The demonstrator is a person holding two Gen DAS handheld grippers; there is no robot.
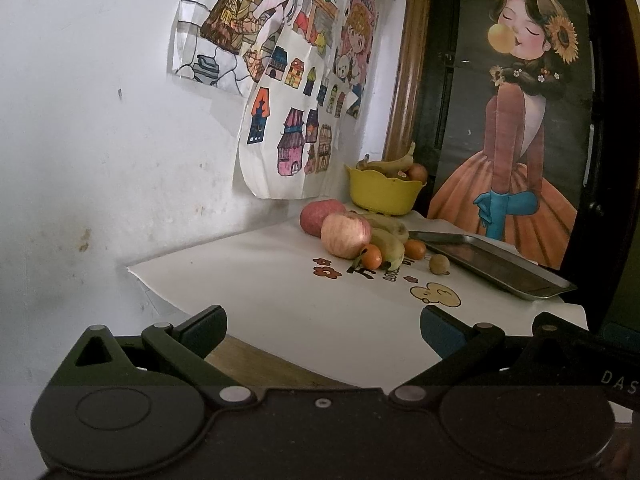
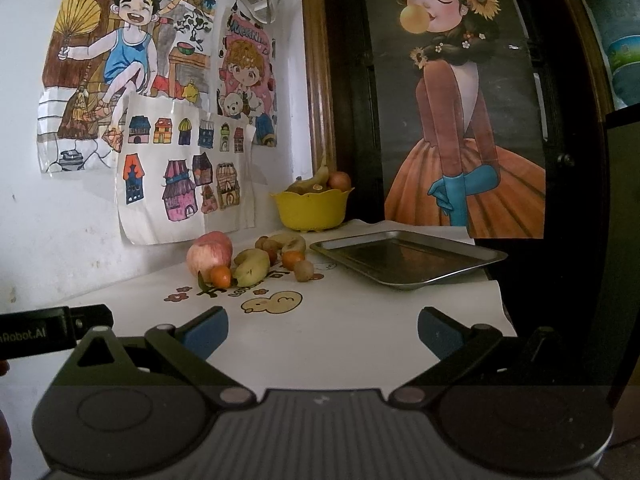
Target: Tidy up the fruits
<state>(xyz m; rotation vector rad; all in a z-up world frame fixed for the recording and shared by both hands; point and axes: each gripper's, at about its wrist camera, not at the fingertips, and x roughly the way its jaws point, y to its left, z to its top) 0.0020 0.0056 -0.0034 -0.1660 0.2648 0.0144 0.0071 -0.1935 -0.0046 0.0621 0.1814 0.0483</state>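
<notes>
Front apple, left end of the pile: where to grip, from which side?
Take the apple across its widest middle from above. Tangerine and banana crowd its front and right, so a side approach looks blocked. Right gripper is open.

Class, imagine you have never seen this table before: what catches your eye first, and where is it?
A heap of loose fruit, led by a big pink apple, lies mid-table near the wall. Right of it sits a bare metal tray, and behind stands a yellow bowl holding fruit. Both grippers, left and right, are open, holding nothing.
</notes>
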